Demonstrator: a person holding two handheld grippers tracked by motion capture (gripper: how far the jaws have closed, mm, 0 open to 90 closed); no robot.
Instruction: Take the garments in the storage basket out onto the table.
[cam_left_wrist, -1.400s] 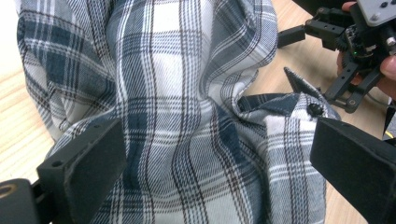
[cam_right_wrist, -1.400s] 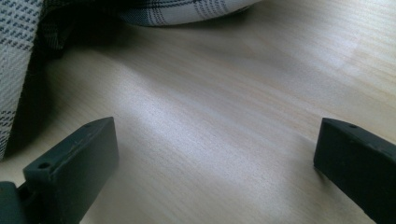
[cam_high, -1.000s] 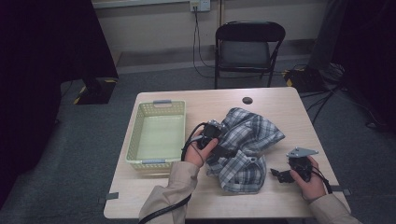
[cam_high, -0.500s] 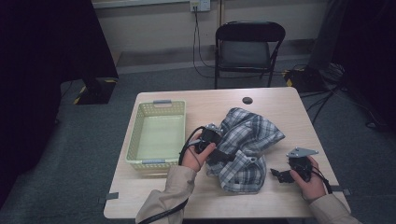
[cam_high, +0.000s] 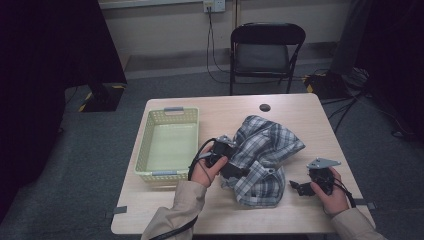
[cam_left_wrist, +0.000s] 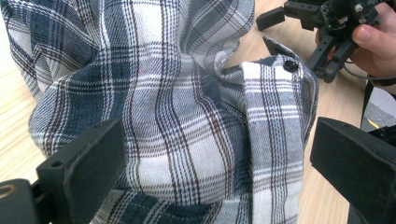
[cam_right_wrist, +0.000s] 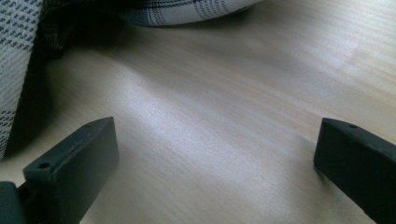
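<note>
Plaid shirt (cam_left_wrist: 196, 121) (no readable label) between left tool's (cam_left_wrist: 210, 172) spread jaws.

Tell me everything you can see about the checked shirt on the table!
The checked shirt is soft woven cloth, plaid in white, grey and dark blue. It lies crumpled in a heap on the wooden table, right of the green basket. A dark button sits on a white band. The left gripper has its jaws spread wide over the folds; the right gripper waits beside it, open.

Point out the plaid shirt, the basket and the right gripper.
plaid shirt (cam_high: 267, 145): high view, middle of the crumpled cloth.
basket (cam_high: 167, 174): high view, near rim.
right gripper (cam_high: 296, 186): high view, between its open jaws.
</note>
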